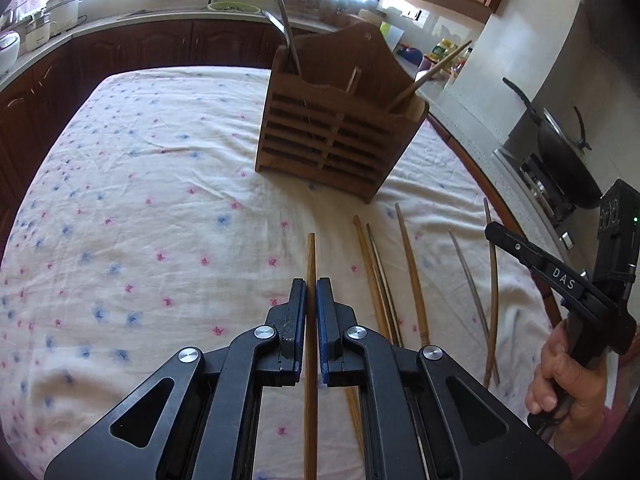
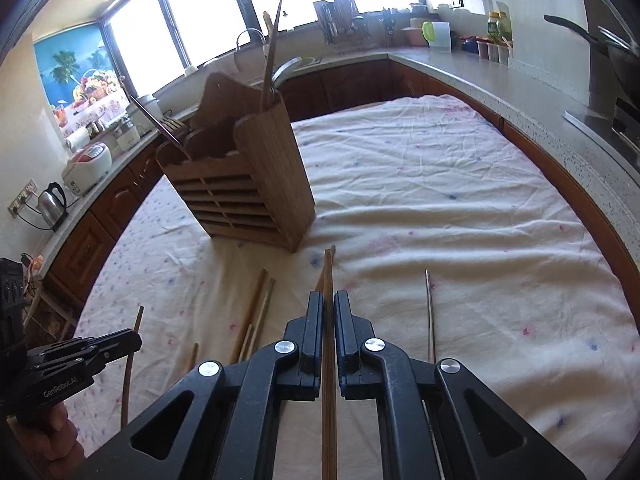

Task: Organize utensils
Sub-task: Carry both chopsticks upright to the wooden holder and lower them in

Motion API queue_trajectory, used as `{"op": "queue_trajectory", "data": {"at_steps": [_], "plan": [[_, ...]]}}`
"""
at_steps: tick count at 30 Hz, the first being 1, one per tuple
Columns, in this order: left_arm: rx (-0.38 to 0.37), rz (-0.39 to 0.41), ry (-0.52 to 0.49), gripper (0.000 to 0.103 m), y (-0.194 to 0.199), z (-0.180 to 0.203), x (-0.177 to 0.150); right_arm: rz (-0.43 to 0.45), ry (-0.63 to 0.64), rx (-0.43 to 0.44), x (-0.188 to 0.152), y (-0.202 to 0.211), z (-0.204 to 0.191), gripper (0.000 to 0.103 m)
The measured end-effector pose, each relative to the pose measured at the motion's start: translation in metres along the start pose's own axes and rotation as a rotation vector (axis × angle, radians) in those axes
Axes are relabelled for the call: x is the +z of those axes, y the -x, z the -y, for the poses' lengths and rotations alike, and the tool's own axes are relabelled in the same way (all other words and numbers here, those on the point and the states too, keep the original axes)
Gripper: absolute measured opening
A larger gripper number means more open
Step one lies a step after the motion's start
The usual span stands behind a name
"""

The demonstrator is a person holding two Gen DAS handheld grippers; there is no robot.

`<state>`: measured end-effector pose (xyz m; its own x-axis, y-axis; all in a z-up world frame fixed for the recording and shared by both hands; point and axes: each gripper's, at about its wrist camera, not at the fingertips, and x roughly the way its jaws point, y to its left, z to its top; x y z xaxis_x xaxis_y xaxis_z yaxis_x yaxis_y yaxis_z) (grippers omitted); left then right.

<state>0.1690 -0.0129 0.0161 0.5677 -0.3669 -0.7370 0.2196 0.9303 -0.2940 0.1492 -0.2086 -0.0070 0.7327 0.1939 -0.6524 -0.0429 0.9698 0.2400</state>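
Left wrist view, left to right. Tabletop (image 1: 140, 208) under a floral cloth. Left tongs (image 1: 311, 292) at 6 o'clock, clenched on a brown chopstick (image 1: 311, 256) that runs straight toward 12 between the pads. Wooden utensil holder (image 1: 340, 128) stands upright at 12 to 1 o'clock, well apart from the tongs; a dark metal utensil (image 1: 286, 20) sticks up from its left compartment, a wooden chopstick (image 1: 432, 70) leans out of its right one. Loose chopsticks (image 1: 412, 272) lie on the cloth at 3 to 4 o'clock, roughly side by side, tips toward the holder. Right tongs (image 1: 496, 236) show at the far right edge, held by a hand (image 1: 560, 376).

Right wrist view, left to right. Left tongs (image 2: 134, 340) at 8 o'clock, gripping a curved-looking chopstick (image 2: 128, 380). Two chopsticks (image 2: 258, 312) lie near each other at 7 o'clock. Holder (image 2: 248, 176) at 11 o'clock, upright on the cloth. Right tongs (image 2: 328, 304) at 6 o'clock, clenched on a bamboo chopstick (image 2: 329, 272) pointing toward 12, tip near the holder's base. A thin metal chopstick (image 2: 430, 312) lies alone at 4 o'clock, just beside the right tongs.
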Motion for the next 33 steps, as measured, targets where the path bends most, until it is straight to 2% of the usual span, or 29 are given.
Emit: {"op": "queue_trajectory", "data": {"at_steps": [8,15,22,33], "plan": [[-0.052,0.118,0.009,0.005,0.053,-0.001,0.020,0.134,0.009,0.073,0.025,0.054,-0.016,0.005],[-0.062,0.181,0.006,0.005,0.076,-0.001,0.032,0.220,0.032,0.102,0.040,0.083,-0.028,0.005],[-0.055,0.227,0.003,0.005,0.089,-0.003,0.042,0.257,0.037,0.116,0.048,0.093,-0.033,0.005],[-0.048,0.256,0.013,0.005,0.090,-0.004,0.055,0.277,0.032,0.114,0.055,0.092,-0.032,0.005]]}}
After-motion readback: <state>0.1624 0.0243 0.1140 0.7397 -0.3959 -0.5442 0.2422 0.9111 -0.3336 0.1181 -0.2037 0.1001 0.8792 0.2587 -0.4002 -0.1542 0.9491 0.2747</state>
